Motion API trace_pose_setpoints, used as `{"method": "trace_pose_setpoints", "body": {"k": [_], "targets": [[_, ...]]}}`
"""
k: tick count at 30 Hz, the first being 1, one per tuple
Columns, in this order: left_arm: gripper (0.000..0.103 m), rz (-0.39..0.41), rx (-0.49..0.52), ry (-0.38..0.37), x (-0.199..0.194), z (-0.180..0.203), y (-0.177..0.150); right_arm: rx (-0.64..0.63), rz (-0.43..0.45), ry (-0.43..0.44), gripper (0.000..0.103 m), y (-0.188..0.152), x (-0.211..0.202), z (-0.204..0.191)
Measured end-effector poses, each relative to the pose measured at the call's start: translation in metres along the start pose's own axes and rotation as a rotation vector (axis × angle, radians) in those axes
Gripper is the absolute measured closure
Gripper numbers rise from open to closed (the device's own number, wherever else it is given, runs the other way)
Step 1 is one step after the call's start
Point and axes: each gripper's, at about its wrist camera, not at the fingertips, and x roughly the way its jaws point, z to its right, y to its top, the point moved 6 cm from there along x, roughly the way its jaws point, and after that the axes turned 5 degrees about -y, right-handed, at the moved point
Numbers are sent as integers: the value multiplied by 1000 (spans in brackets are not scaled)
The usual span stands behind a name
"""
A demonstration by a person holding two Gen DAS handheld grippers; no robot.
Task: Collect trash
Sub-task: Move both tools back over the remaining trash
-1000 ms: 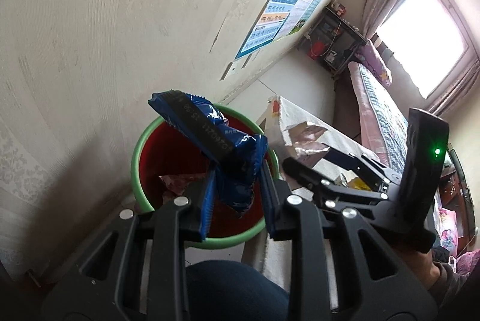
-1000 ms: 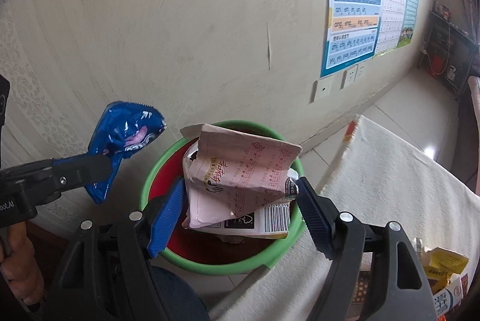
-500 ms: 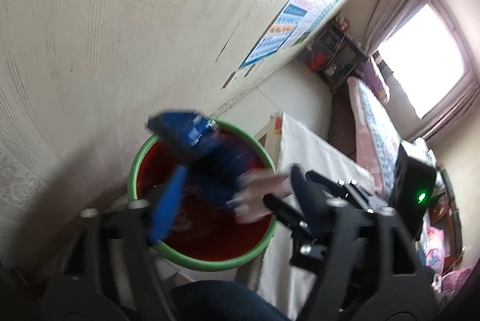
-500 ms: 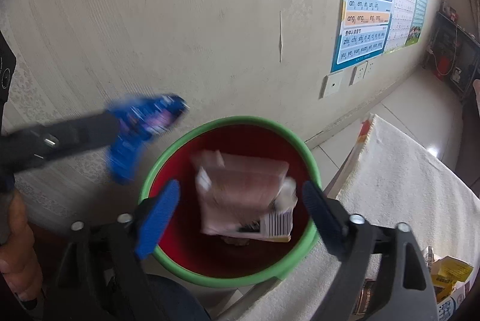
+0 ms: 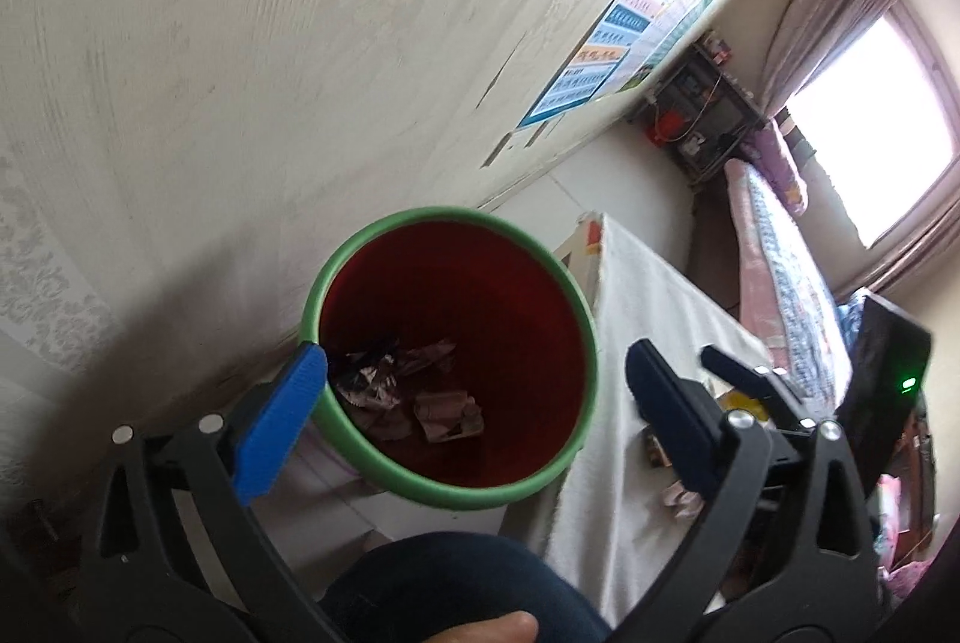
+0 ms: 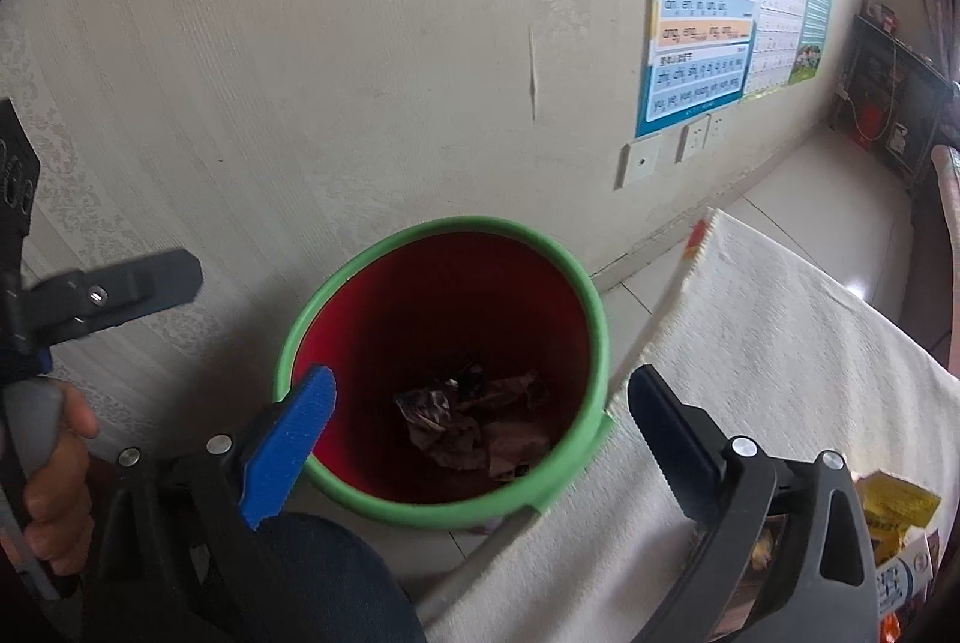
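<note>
Nearest, the left gripper [image 5: 474, 385] and the right gripper [image 6: 480, 409] both gape wide with nothing between their pads, poised above the green-rimmed red bin [image 6: 585, 283]. Beyond, crumpled wrappers [image 6: 474, 430] lie on its bottom; the cloth-covered table [image 6: 780, 343] stands just beside.

Pale patterned wall [image 6: 300, 42], chart poster [image 6: 702, 36], tiled floor [image 6: 828, 187], bright curtained window [image 5: 870, 114], bed [image 5: 780, 247]
</note>
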Motion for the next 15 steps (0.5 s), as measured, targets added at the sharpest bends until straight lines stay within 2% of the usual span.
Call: {"method": "trace_pose_setpoints", "body": {"k": [7,15], "targets": [[5,-20,8,11,1,12,-15,48,14,-5,8,-19,-29,24],[5,-49,44,15,13,47,-43,127,28,-36,8,-39,-61,62]]}}
